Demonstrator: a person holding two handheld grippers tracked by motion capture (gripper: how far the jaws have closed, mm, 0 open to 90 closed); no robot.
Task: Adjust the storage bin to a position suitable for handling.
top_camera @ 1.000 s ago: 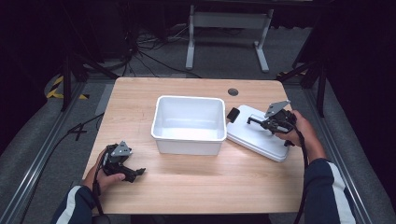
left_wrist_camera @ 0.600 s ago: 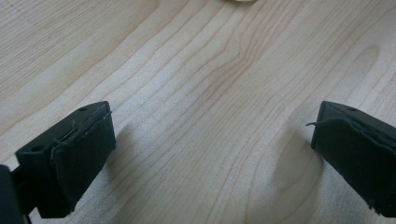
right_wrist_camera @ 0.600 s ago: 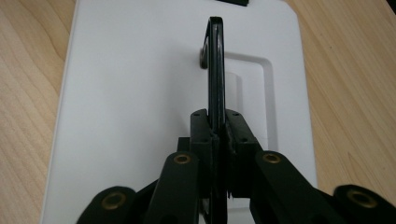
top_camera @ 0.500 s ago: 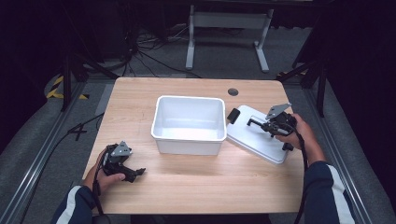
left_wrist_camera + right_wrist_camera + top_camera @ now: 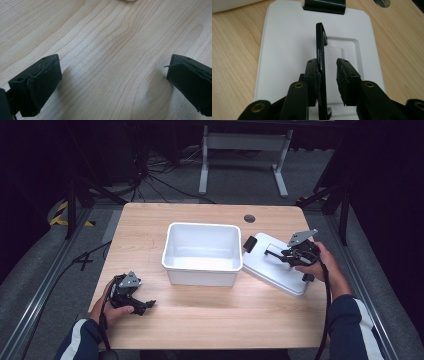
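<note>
Right gripper [image 5: 328,75] still straddles handle [image 5: 321,50] — unchanged

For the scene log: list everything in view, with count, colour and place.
Table: one, light wood, centre.
Bin: one, white, open, mid-table.
Lid: one, white, flat right of the bin, black latch at its end.
Lid handle: one, black, raised, between the right jaws.
Grommet hole: one, table's far edge.
Left gripper: black, open over bare wood.
Right gripper: black, a gap remains beside the handle.
</note>
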